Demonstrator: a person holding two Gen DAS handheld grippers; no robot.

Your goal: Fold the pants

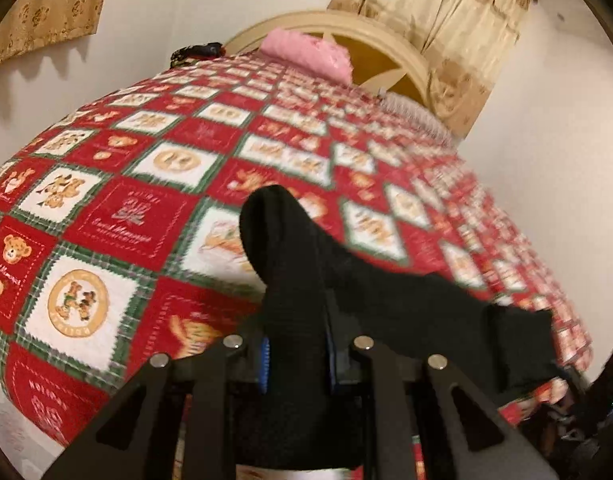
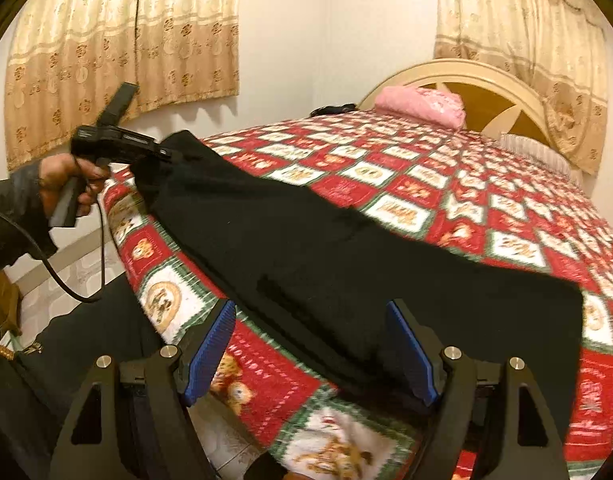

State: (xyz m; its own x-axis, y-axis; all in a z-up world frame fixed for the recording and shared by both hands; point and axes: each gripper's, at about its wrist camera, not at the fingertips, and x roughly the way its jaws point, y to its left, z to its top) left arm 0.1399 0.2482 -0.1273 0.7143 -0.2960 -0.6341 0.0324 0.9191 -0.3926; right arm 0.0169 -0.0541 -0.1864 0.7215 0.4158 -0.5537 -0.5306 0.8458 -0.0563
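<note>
Only one pair of black pants [image 2: 346, 264] lies across the near edge of my bed quilt [image 2: 446, 184]. My left gripper [image 1: 296, 356] has its fingers pinched on a raised fold of them. My right gripper [image 2: 312, 354] is spread wide, holding nothing. Solely the right view shows two curtains, one pink pillow [image 2: 422, 106] and my left hand [image 2: 66, 184].

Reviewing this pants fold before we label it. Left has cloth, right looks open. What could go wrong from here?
1. Only the left gripper is clamped on the black pants; the right gripper is open around the near edge, so lifting now could skew the fold.
2. The pants lie near the bed's edge over the patterned quilt; a pull might drag them off.
3. The right gripper may also pinch quilt.
</note>
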